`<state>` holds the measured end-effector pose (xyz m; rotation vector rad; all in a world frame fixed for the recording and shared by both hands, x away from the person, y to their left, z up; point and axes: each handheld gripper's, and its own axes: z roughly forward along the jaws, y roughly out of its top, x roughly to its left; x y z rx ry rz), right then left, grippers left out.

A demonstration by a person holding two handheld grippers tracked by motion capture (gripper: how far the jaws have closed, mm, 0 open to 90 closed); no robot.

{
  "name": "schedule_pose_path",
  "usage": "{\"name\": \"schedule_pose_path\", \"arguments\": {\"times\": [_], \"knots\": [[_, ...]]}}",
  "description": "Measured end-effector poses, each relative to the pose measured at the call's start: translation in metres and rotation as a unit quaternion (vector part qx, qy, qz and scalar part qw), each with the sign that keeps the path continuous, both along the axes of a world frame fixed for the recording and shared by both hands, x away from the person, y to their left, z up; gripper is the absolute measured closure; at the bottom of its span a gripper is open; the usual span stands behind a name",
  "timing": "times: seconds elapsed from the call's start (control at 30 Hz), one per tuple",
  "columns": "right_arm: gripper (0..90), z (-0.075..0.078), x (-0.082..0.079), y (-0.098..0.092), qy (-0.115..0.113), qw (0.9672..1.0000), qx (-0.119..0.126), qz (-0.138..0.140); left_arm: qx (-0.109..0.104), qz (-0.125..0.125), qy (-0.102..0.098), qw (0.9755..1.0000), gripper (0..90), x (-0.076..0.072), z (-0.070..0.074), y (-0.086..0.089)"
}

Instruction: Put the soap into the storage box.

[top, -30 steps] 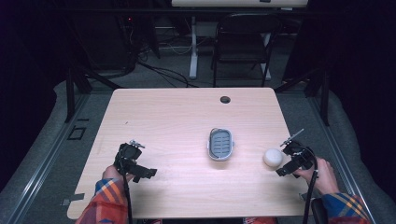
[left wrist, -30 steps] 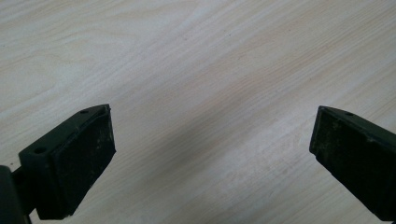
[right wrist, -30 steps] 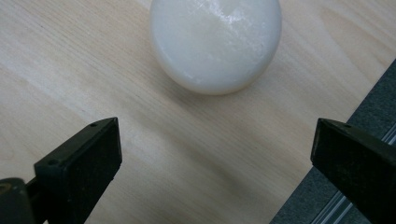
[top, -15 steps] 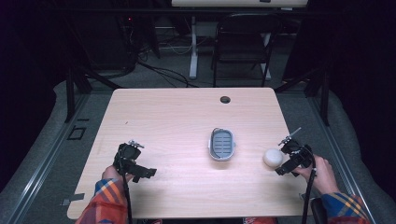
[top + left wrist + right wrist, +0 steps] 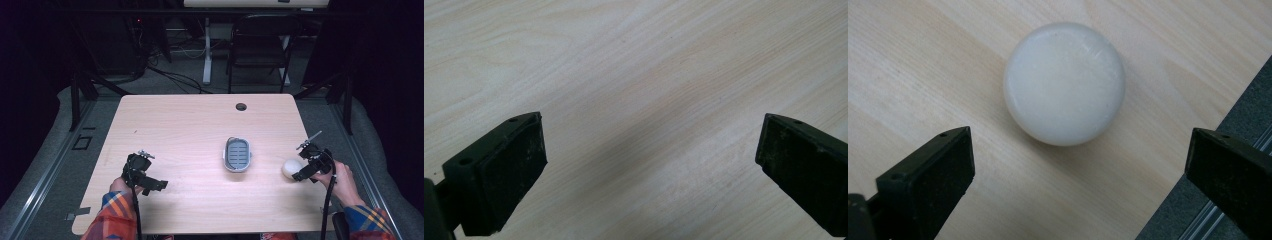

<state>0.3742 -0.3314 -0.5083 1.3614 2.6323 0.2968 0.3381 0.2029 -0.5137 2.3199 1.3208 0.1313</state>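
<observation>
Nearest the person, the left claw [image 5: 141, 176] sits low over the near left part of the wooden bench [image 5: 190, 125], well to the left of the grey basket [image 5: 236, 154]; in the left gripper view its jaws stand wide apart with bare wood grain between them and nothing held. The person's plaid sleeve [image 5: 116, 220] comes in from the bottom edge behind it. On the other side of the basket, the right claw [image 5: 306, 165] hovers close to the bench's right edge, with the person's hand [image 5: 342, 182] behind it. Its jaws have just been opening and now stand fully apart, gripping nothing. The white ball [image 5: 291, 168] rests on the bench to the right of the basket, just beside the tips of this claw; in the right gripper view the ball [image 5: 1064, 83] lies just beyond the two black pads [image 5: 945, 167], clear of both, with the bench edge and grey floor showing at the lower right. The basket itself is a small oval tub with a slotted bottom, standing upright near the middle of the bench. Farther off from the basket, a round cable hole [image 5: 241, 106] is cut near the bench's far edge. Beyond the bench, a dark chair [image 5: 260, 45] stands on the grey floor.
</observation>
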Motion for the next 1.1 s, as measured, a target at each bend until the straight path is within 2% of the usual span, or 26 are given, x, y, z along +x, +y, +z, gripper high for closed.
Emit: {"name": "schedule_pose_path", "arguments": {"times": [0.07,0.13,0.2,0.23,0.27,0.3,0.33,0.37,0.4,0.47,0.5,0.63,0.67,0.7,0.73,0.8,0.87,0.9,0.93,0.97,1.0,1.03,1.07,1.1], "knots": [[0.0,-0.001,0.002,0.001,-0.002,1.0,0.009,-0.001,0.001,-0.002,-0.002,1.0,0.0,0.0,0.0,0.0],[0.0,-0.002,0.006,0.0,0.004,1.0,0.002,0.001,0.001,-0.001,-0.001,1.0,0.0,0.0,0.0,-0.001],[0.0,-0.005,0.008,0.002,0.004,0.9997,0.018,-0.014,0.001,-0.002,-0.001,1.0,0.0,0.0,0.0,-0.001],[0.0,-0.005,0.008,0.002,0.004,0.9997,0.018,-0.014,0.001,-0.002,-0.001,1.0,0.0,0.0,0.0,-0.001],[0.0,-0.004,0.012,0.002,0.013,0.9999,0.003,-0.004,0.001,-0.002,-0.001,1.0,0.0,0.0,0.0,-0.001],[0.0,-0.004,0.012,0.002,0.013,0.9999,0.003,-0.004,0.001,-0.002,-0.002,1.0,0.0,0.0,0.0,-0.001],[0.0,-0.007,0.012,0.004,0.006,0.9997,0.018,-0.015,0.0,-0.001,-0.002,1.0,0.0,0.0,0.0,0.0],[0.0,-0.006,0.014,0.004,0.006,0.9998,0.011,-0.012,0.0,-0.001,-0.002,1.0,0.0,0.0,0.0,0.0],[0.0,-0.006,0.017,0.005,0.013,0.9998,0.016,-0.006,0.0,-0.001,-0.002,1.0,0.0,0.0,0.0,0.0],[0.0,-0.007,0.017,0.006,0.009,0.9997,0.019,-0.01,0.0,-0.001,-0.002,1.0,0.0,0.0,0.0,0.0],[0.0,-0.007,0.019,0.007,0.021,0.9997,0.012,0.0,0.0,-0.001,-0.001,1.0,0.0,0.0,0.0,0.0],[0.0,-0.009,0.023,0.012,0.024,0.9996,0.008,0.012,0.0,-0.002,-0.001,1.0,0.0,0.0,0.0,-0.001],[0.0,-0.011,0.022,0.014,0.016,0.9996,0.022,0.002,0.001,-0.002,-0.001,1.0,0.0,0.0,0.0,-0.001],[0.0,-0.011,0.024,0.015,0.017,0.9997,0.017,0.006,0.001,-0.002,-0.001,1.0,0.0,0.0,0.0,-0.001],[0.0,-0.009,0.026,0.016,0.027,0.9994,-0.002,0.019,0.001,-0.002,-0.001,1.0,0.0,0.0,0.0,-0.001],[0.0,-0.014,0.028,0.02,0.024,0.9996,0.007,0.009,0.0,-0.002,-0.001,1.0,0.0,0.0,0.0,-0.001],[0.0,-0.015,0.03,0.021,0.032,0.9994,0.0,0.012,0.0,-0.002,0.0,1.0,0.0,0.0,-0.001,-0.001],[0.0,-0.013,0.033,0.021,0.044,0.9984,-0.019,0.028,0.001,-0.003,0.0,1.0,0.0,0.0,-0.001,-0.001],[0.0,-0.009,0.037,0.021,0.066,0.9953,-0.049,0.052,0.0,-0.003,0.0,1.0,0.0,0.0,0.0,-0.001],[0.0,-0.018,0.033,0.023,0.036,0.9992,-0.004,0.017,0.0,-0.002,0.0,1.0,0.0,0.0,-0.001,-0.001],[2.1,-0.018,0.034,0.024,0.045,0.9987,-0.011,0.023,0.0,-0.003,0.001,1.0,0.0,0.0,-0.001,-0.001],[6.2,-0.012,0.039,0.024,0.072,0.9943,-0.05,0.06,-0.001,-0.003,0.001,1.0,0.0,0.0,-0.001,-0.001],[9.0,-0.015,0.037,0.026,0.057,0.9965,-0.034,0.051,-0.001,-0.003,0.0,1.0,0.0,0.0,-0.001,-0.001],[9.0,-0.015,0.037,0.026,0.057,0.9965,-0.034,0.051,-0.001,-0.003,0.0,1.0,0.0,0.0,-0.001,-0.001]]}}
